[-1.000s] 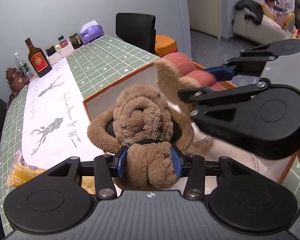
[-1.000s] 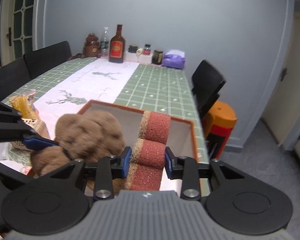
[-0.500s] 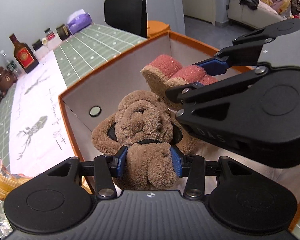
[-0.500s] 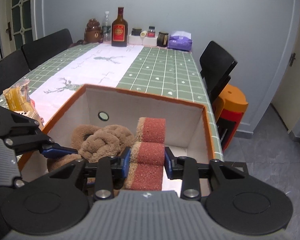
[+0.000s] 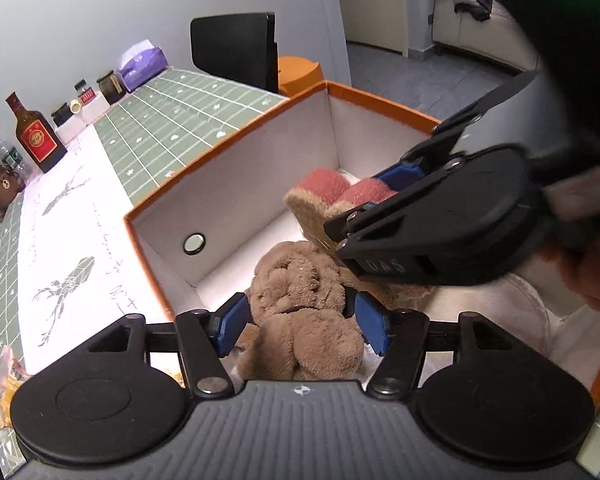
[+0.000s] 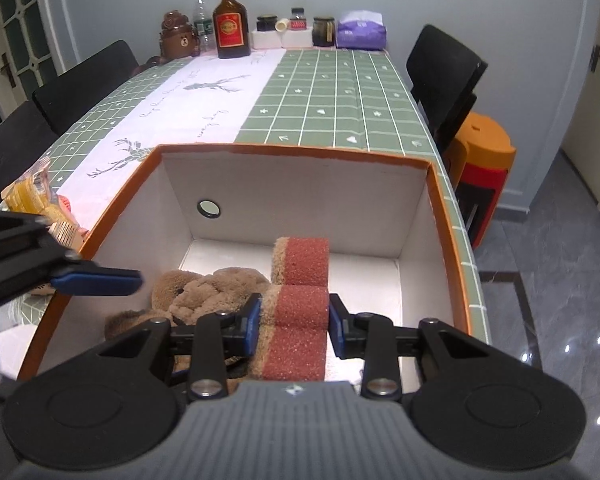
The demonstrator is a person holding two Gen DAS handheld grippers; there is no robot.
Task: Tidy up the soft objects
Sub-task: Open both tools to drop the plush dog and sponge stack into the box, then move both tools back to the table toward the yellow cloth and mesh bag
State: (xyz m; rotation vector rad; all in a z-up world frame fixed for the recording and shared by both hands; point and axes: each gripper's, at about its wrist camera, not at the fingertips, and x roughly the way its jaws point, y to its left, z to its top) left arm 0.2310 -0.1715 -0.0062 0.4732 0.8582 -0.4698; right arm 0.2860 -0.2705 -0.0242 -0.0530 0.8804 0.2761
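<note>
A brown plush toy (image 5: 300,304) lies inside the orange-rimmed white box (image 5: 228,148). My left gripper (image 5: 300,320) stands around it with its blue pads spread apart, open. My right gripper (image 6: 294,320) is shut on a red-topped ribbed sponge (image 6: 300,280) and holds it low inside the box (image 6: 292,150), beside the plush (image 6: 204,292). The sponge also shows in the left wrist view (image 5: 332,192), under the right gripper's body.
The box sits on a green grid tablecloth with a white deer runner (image 6: 204,92). A red-label bottle (image 6: 230,24), jars and a purple tissue pack (image 6: 360,32) stand at the far end. A yellow snack bag (image 6: 32,196) lies left of the box. Black chairs surround the table.
Both grippers went down into the box with their loads. The left gripper's pads have spread off the plush, which now rests in the box. The right gripper still grips the sponge.
</note>
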